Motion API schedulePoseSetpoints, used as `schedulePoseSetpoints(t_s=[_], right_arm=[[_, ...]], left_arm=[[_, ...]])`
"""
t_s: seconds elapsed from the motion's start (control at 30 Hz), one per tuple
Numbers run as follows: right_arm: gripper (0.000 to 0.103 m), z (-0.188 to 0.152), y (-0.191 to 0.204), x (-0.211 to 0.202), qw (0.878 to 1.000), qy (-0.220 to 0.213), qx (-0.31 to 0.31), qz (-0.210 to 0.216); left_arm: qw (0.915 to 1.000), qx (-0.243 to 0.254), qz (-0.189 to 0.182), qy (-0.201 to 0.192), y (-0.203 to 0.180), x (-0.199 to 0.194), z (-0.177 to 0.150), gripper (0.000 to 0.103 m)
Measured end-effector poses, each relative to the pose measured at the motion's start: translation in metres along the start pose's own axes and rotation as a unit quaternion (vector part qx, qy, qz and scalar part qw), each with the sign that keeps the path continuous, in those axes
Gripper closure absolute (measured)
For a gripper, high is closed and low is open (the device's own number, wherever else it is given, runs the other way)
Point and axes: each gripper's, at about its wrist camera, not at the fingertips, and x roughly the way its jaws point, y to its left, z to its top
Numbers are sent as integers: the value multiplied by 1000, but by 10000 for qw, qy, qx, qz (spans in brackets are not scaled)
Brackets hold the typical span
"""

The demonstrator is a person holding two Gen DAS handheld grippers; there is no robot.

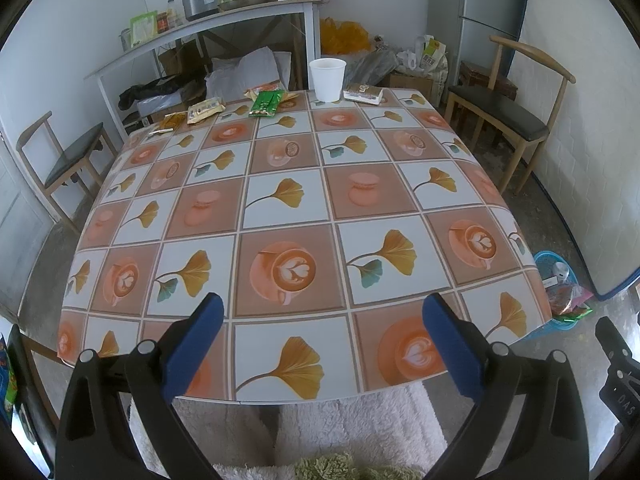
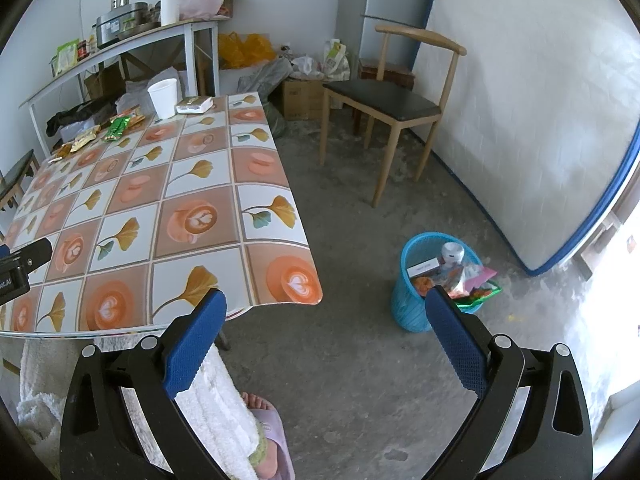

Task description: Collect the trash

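Partway done, looks like. Blue plastic mesh bin (image 2: 416, 292) at lower right of the right wrist view already stuffed with wrappers. Still left: white paper cup (image 1: 327, 79), green snack packets (image 1: 267, 103), small flat box (image 1: 364, 93), all top centre of the patterned table (image 1: 280, 208). Left gripper (image 1: 323, 344) and right gripper (image 2: 326, 344) both spread wide, holding nothing.

Soft daylight is filling both views, even and fairly bright. Strongest light is coming in low right in the right wrist view, blowing out the floor (image 2: 600, 340) there. Desk (image 1: 280, 168) is showing mild sheen. Fisheye is bending edges; dark vignette is ringing corners. Focus is holding sharp.
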Motion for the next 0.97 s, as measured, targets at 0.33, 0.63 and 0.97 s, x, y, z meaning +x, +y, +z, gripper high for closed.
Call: schedulePoseSetpoints(t_s=[0.33,0.63,0.97], right_arm=[[7,9,2,-1,10000,-42,-58,15],[7,9,3,-3,10000,-57,-76,15],[7,10,3,-3,9999,-63,-86,18]], left_arm=[[10000,-2,-5,2,1,0,1,6],[10000,1,-5,2,2,0,1,6],[10000,-6,-12,1,3,0,1,6]])
